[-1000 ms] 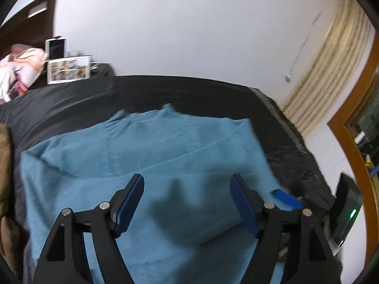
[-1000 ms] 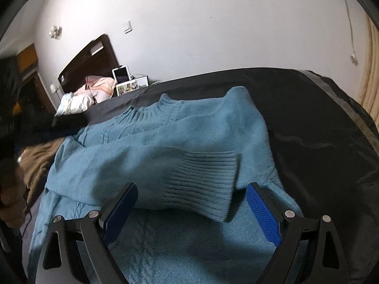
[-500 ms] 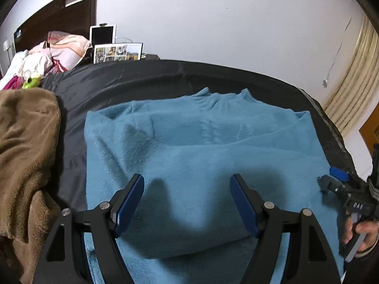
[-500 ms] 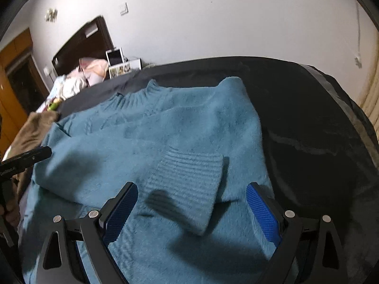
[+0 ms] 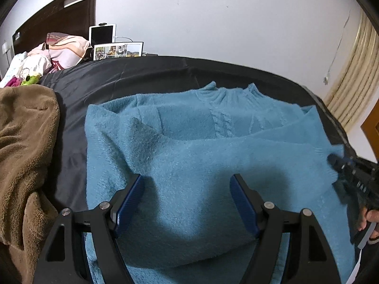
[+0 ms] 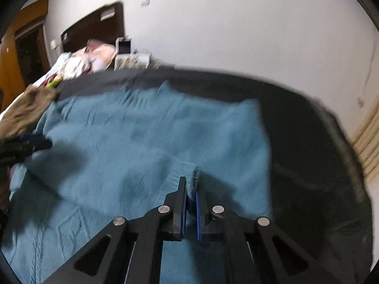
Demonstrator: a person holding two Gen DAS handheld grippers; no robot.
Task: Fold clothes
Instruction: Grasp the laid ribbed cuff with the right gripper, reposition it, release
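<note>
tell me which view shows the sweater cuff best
The right wrist view: the ribbed cuff sits pinched in the right hand-held gripper, though blurred. The left wrist view shows only its edge beside that gripper.

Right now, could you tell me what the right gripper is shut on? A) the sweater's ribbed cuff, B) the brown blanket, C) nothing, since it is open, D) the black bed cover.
A: in the right wrist view the right gripper has its blue pads closed on the ribbed cuff of the blue sweater, well away from the brown blanket.
</note>
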